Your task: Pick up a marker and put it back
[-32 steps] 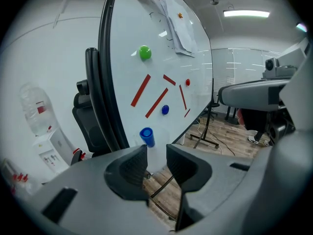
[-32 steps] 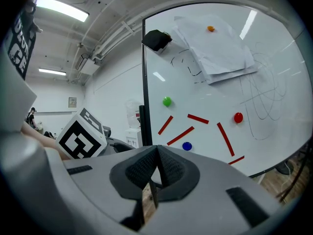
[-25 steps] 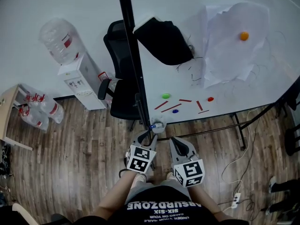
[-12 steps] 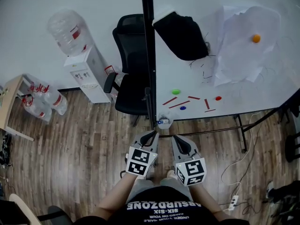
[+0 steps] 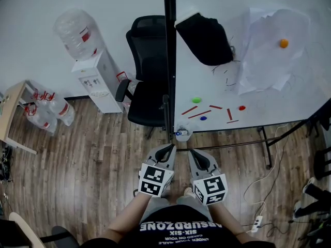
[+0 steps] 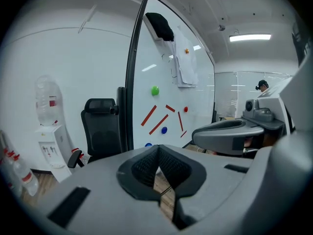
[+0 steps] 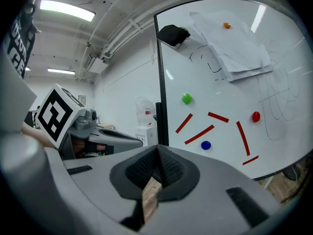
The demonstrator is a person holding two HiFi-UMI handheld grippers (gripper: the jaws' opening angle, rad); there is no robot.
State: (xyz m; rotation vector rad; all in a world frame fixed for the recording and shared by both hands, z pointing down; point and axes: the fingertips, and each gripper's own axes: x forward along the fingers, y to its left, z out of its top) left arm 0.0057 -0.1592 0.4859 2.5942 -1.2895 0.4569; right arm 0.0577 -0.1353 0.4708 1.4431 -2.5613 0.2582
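A small clear cup [image 5: 182,134] hangs at the lower left corner of the whiteboard [image 5: 269,94], with a blue-tipped marker in it. My left gripper [image 5: 170,147] is just below the cup, apart from it, with its jaws shut and nothing between them. My right gripper [image 5: 190,152] is beside it, also shut and empty. In the left gripper view the shut left gripper [image 6: 157,149] points toward the board's black edge post [image 6: 131,82]. From the right gripper view, the shut right gripper [image 7: 157,149] faces the board's red strips [image 7: 199,134].
On the board are a green magnet [image 5: 196,100], a blue magnet [image 5: 203,118], a red magnet [image 5: 241,108], paper sheets [image 5: 274,50] under an orange magnet [image 5: 283,43], and a black cloth [image 5: 204,37]. A black office chair [image 5: 147,81], a water dispenser [image 5: 98,81] and spare bottles [image 5: 49,112] stand to the left.
My left gripper's jaws have closed with nothing in them. The head view has shifted, so the board and chair sit further right in the frame.
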